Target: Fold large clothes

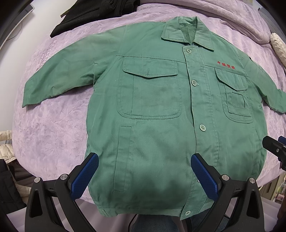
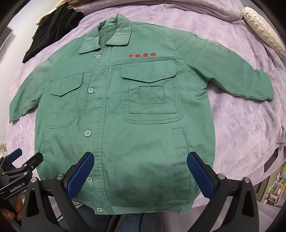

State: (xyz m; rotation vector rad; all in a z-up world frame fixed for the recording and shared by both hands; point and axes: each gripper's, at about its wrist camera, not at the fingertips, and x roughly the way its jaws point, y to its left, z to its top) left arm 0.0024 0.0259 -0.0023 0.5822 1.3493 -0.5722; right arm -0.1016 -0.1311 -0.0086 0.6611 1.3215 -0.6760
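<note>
Purple bedding (image 1: 53, 125) covers a bed, and a big green jacket (image 1: 152, 107) lies flat on it, front side up and buttoned. Its collar (image 1: 180, 30) points away, its bottom edge is near the person, and both sleeves stick out to the sides. A black cloth (image 1: 89, 16) sits beyond the jacket, at the far left.

The left tongs (image 1: 144, 171) hang over the bottom left part of the jacket. They are wide open and hold nothing. The right tongs (image 2: 140, 171) hang over the bottom right part, also wide open with nothing in them.

No fold looks started yet. A good first fold, I think, would be to pinch one sleeve near its cuff and the bottom corner on the same side. Then bring that side over to the middle, so the edge stays straight. The cloth looks thick, so a deep pinch would help it not slip.

Red sewn writing (image 2: 142, 55) sits above the chest pocket (image 2: 148, 71). It looks like four Chinese signs, but I cannot read them for sure. In the right view, the left tongs' frame has a label (image 2: 17, 187) that says "GenRobot.AI".
</note>
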